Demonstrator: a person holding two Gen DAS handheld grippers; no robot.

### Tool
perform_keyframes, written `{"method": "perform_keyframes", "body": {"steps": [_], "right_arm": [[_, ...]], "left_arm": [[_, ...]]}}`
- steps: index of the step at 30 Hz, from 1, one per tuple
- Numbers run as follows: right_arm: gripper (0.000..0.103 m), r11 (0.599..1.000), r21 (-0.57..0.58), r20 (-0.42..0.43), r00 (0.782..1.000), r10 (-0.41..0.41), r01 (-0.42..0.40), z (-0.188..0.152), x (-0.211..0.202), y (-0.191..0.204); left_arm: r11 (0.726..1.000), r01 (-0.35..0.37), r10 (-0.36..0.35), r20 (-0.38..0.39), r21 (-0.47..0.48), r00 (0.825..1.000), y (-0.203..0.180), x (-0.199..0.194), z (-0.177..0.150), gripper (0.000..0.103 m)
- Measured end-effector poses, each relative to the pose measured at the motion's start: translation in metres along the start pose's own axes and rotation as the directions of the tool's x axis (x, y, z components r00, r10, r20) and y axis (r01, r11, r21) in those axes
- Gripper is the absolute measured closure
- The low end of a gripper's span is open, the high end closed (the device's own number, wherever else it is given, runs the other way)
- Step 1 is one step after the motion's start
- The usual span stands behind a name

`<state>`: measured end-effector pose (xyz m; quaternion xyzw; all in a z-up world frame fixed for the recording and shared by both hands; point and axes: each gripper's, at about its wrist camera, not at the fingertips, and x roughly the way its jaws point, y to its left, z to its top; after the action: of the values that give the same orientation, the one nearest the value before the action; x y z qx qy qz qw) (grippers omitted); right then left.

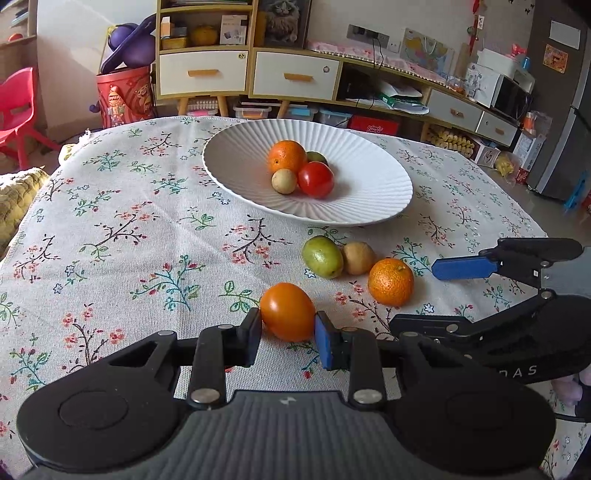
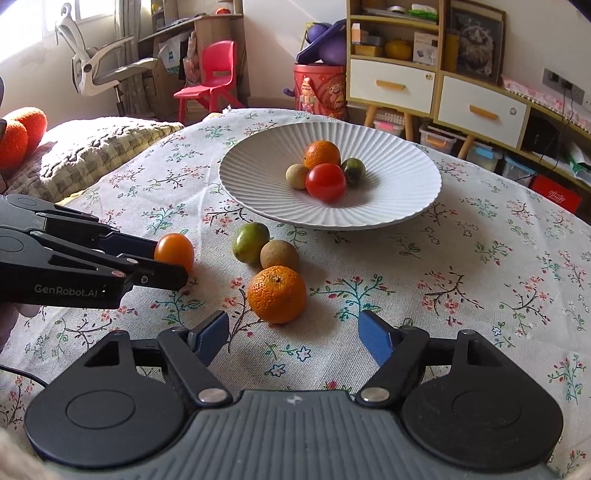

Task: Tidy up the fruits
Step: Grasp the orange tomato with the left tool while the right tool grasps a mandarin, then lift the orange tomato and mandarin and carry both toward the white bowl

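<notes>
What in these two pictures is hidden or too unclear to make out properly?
- Small green fruit in the white ribbed plate: left wrist view, mostly hidden behind the bumpy orange mandarin and the red tomato.
- Smooth orange tomato: right wrist view, near side covered by the left tool.
- Right tool: left wrist view, one blue pad shows; the rest is cut off by the edge.

Soft daylight from a far-left window point(image 2: 22, 22); faint shadows, sharp centres, and strong fisheye bending at edges.

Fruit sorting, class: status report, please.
Left gripper shut on orange tomato. Right gripper open before mandarin. Path to plate clear.
</notes>
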<state>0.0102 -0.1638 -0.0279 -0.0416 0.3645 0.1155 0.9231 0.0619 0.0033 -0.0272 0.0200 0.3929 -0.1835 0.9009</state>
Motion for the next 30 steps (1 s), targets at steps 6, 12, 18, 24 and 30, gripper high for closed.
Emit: {"method": "perform_keyframes", "body": {"steps": [6, 12, 18, 24, 30], "right_arm": [[0.051, 0.999, -0.026, -0.022, 0.999, 0.031, -0.031, 0.003, 0.003, 0.009], [0.070, 0.999, -0.033, -0.022, 0.999, 0.034, -0.035, 0.006, 0.003, 0.012], [0.086, 0.998, -0.027, -0.026, 0.998, 0.053, -0.054, 0.007, 0.003, 0.011], [0.086, 0.998, -0.018, -0.040, 0.997, 0.060, -0.060, 0.009, 0.004, 0.011], [0.068, 0.998, -0.014, -0.036, 0.998, 0.057, -0.057, 0.011, 0.005, 0.014]], "left_arm": [[1.000, 0.000, 0.000, -0.003, -0.010, 1.000, 0.003, -0.002, 0.001, 0.088], [1.000, 0.000, 0.000, -0.003, -0.014, 1.000, 0.004, -0.004, 0.001, 0.088], [1.000, 0.004, -0.004, -0.003, -0.014, 1.000, 0.004, -0.004, 0.002, 0.088], [1.000, 0.003, -0.003, -0.008, -0.011, 1.000, 0.004, -0.002, 0.001, 0.088], [1.000, 0.003, -0.003, -0.008, -0.012, 1.000, 0.004, -0.003, 0.002, 0.088]]}}
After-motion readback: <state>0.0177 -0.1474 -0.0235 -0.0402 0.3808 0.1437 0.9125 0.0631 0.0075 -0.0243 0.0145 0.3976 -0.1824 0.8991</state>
